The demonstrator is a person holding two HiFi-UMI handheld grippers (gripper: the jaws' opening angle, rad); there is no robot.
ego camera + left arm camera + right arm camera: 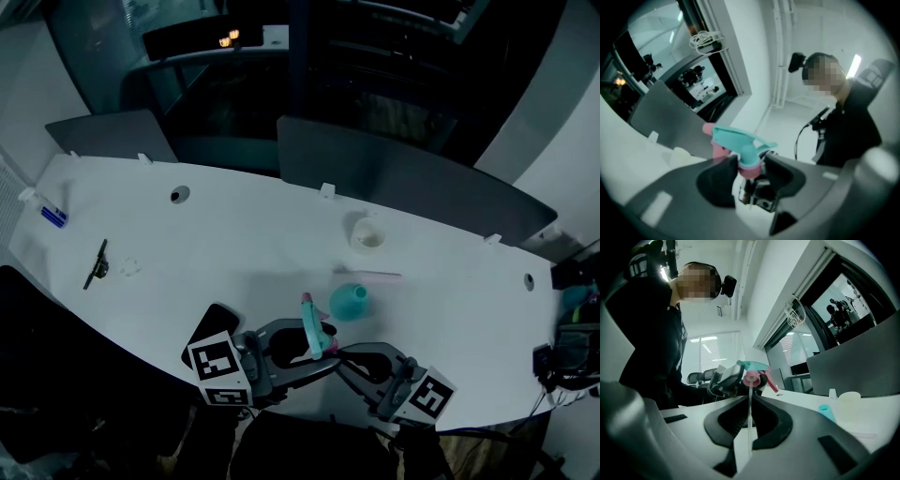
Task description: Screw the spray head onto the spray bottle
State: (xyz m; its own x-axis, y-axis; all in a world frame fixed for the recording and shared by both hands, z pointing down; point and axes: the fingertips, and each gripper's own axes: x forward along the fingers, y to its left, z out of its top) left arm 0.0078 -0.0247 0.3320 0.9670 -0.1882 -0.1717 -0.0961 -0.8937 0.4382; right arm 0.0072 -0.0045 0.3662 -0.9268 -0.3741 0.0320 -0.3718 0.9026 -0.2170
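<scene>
At the worktop's [234,234] near edge, left gripper [751,168] fingers pinch the spray head [740,143], right gripper [749,401] fingers clamp its dip tube [749,427]; next job, I reckon, is feeding that tube into the bottle [349,302]

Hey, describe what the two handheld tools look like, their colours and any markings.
Both are alike: the left tool and the right tool have smooth grey bodies with two curved jaws lined in black padding. Each carries a white cube printed with black square markers, the left cube and the right cube. The person wears a dark top.
</scene>
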